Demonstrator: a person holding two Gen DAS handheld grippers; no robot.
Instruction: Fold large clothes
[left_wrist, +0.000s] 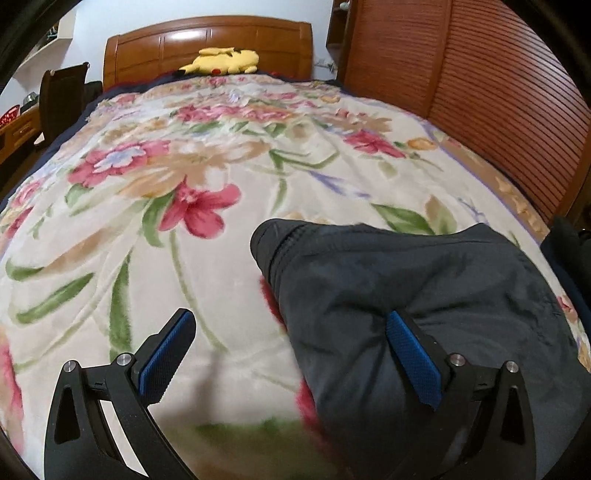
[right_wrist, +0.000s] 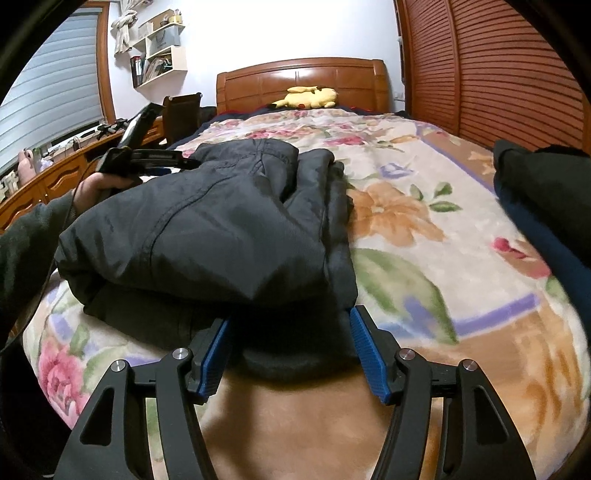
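A dark grey padded jacket (right_wrist: 221, 229) lies folded in a thick bundle on the floral blanket (right_wrist: 406, 221). It also shows in the left wrist view (left_wrist: 424, 280). My left gripper (left_wrist: 291, 321) is open wide at the jacket's left edge; its right finger (left_wrist: 413, 358) presses against the fabric and its left finger is over bare blanket (left_wrist: 147, 258). The left gripper also shows in the right wrist view (right_wrist: 177, 162), held in a hand at the jacket's far left side. My right gripper (right_wrist: 290, 321) is open, its jaws standing either side of the jacket's near edge.
A yellow plush toy (right_wrist: 310, 96) lies by the wooden headboard (right_wrist: 303, 79). A slatted wooden wardrobe (right_wrist: 498, 66) runs along the bed's right side. Another dark garment pile (right_wrist: 543, 192) sits at the bed's right edge. A desk and a chair (right_wrist: 181, 110) stand to the left.
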